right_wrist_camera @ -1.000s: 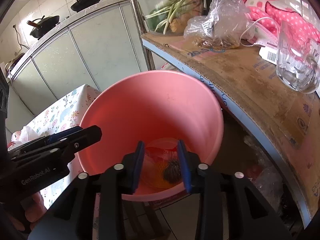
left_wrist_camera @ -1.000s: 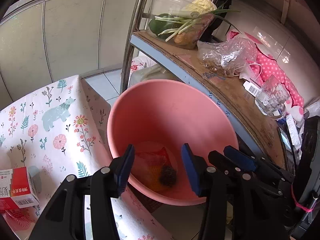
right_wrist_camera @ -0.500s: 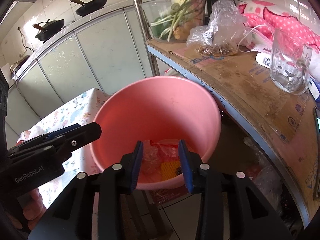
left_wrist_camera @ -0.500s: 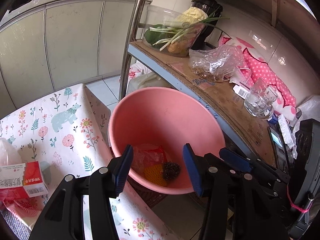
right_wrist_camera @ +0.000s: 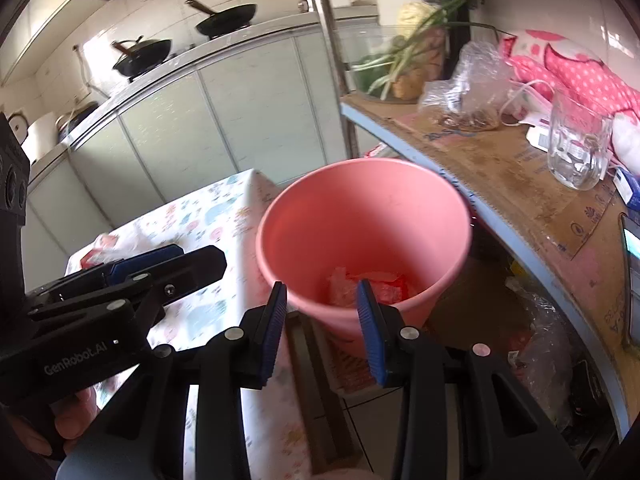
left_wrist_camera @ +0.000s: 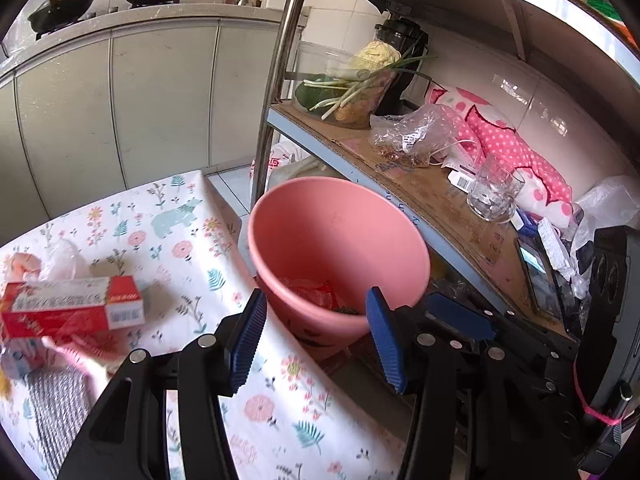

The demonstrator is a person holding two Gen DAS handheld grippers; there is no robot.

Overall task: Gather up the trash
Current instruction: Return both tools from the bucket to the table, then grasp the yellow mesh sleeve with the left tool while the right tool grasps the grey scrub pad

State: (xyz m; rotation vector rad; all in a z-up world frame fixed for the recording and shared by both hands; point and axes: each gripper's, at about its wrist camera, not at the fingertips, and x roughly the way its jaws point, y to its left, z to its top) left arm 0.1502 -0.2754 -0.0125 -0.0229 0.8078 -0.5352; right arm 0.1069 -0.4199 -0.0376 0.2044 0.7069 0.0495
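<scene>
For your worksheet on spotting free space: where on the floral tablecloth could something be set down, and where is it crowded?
Free: the tablecloth between the red box and the pink bucket. Crowded: the corner beside the box, and the shelf beyond the bucket.

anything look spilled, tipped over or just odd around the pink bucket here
Nothing spilled or tipped. The pink bucket stands upright beside the table with wrappers inside. The red box lies flat among loose litter on the cloth, not yet collected. The glass on the cluttered shelf stands upright.
</scene>
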